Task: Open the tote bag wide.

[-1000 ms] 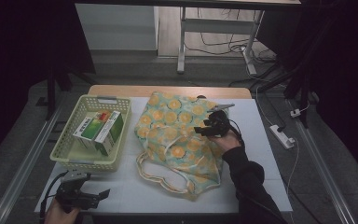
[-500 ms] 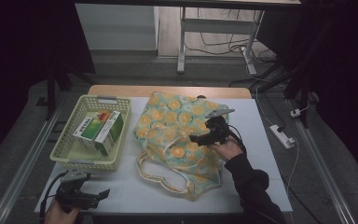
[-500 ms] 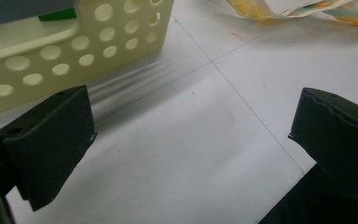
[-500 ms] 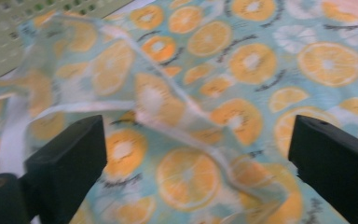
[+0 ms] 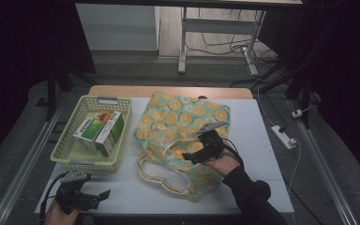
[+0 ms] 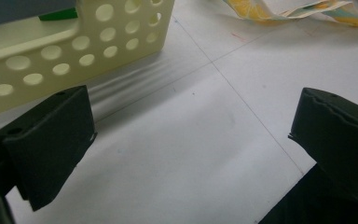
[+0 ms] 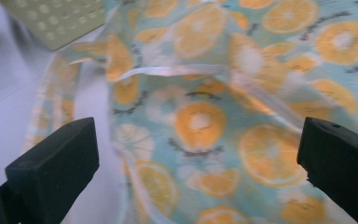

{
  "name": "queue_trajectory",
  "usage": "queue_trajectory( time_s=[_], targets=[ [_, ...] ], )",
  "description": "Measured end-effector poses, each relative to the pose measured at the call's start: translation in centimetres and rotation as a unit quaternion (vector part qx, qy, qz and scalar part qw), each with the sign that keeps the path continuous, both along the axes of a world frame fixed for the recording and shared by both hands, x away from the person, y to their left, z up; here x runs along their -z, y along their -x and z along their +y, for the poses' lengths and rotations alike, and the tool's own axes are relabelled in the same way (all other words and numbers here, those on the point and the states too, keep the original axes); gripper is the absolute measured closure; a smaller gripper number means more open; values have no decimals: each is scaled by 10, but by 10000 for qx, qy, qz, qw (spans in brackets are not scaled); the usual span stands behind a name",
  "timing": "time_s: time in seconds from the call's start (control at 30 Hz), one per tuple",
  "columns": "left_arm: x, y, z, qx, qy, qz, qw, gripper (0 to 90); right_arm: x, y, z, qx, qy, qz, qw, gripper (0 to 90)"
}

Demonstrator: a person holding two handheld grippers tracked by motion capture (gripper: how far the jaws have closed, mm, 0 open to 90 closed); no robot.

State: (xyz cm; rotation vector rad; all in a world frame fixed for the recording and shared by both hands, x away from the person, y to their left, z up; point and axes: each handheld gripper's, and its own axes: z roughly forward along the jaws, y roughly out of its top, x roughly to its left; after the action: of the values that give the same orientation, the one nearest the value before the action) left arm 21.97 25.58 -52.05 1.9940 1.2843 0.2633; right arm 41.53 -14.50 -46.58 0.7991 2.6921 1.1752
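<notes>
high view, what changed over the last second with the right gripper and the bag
The right gripper slid from the far right part of the orange-print bag toward the person and the bag's handles. Its jaws have just been opening and now stand wide above the cloth, nothing between them. The bag, basket, boxes and left gripper kept their places.

Basket [image 5: 70, 154] left of bag [image 5: 183, 126], holding boxes [image 5: 98, 131].
</notes>
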Motion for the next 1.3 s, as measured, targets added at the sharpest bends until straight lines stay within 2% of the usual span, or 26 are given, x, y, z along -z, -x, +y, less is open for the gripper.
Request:
queue_trajectory(
  time_s=[0.1, 0.33, 0.5, 0.53, 0.6, 0.63, 0.67, 0.73, 0.77, 0.8, 0.9, 0.93, 0.97, 1.13, 1.17, 1.23, 1.3],
  targets=[
    [0, 0, 0, 6, -2, 0, 10000, 0, 9, 8, 11, -202, 198, 14, 9996, 0],
    [0, 0, 0, 11, -11, -4, 10000, 0, 35, 10, 21, -358, 599, 134, 9975, 2],
    [0, 0, 0, 18, -8, -1, 10000, 0, 45, 10, 22, -412, 798, 75, 9959, 55],
    [0, 0, 0, 17, -7, 0, 10000, 0, 48, 11, 21, -462, 830, 133, 9954, 94],
    [0, 0, -1, 25, -20, 11, 10000, 0, 51, 12, 22, -563, 957, 77, 9938, 160],
    [0, 0, -1, 25, -20, 11, 10000, 0, 51, 12, 22, -563, 957, 77, 9938, 160],
    [0, 0, -1, 23, -23, 6, 10000, 0, 53, 15, 22, -649, 1063, 11, 9922, 230],
    [0, 0, -1, 23, -23, 4, 10000, 0, 54, 16, 22, -702, 1131, -101, 9910, 310],
    [0, 0, -1, 21, -22, 7, 10000, 0, 54, 16, 22, -702, 1131, -101, 9910, 310],
    [0, 0, -1, 20, -26, 11, 10000, 0, 52, 18, 22, -760, 1198, -184, 9897, 399],
    [0, -1, -1, 31, -43, 16, 10000, 0, 51, 20, 22, -851, 1214, -256, 9886, 512],
    [0, -1, -1, 31, -43, 16, 10000, 0, 51, 20, 22, -851, 1214, -256, 9886, 512],
    [0, -1, -1, 34, -51, 25, 10000, 0, 51, 23, 24, -970, 1237, -275, 9872, 611],
    [0, -1, -1, 34, -54, 28, 10000, 0, 50, 25, 24, -1126, 1225, -211, 9858, 864],
    [0, -1, -1, 34, -54, 28, 10000, 0, 50, 24, 23, -1136, 1199, -175, 9861, 898],
    [0, -1, -1, 38, -53, 36, 10000, 0, 49, 23, 24, -1117, 1216, -122, 9862, 900],
    [0, -1, -1, 35, -51, 25, 10000, 0, 47, 24, 24, -1124, 1286, -178, 9852, 900]
  ],
)
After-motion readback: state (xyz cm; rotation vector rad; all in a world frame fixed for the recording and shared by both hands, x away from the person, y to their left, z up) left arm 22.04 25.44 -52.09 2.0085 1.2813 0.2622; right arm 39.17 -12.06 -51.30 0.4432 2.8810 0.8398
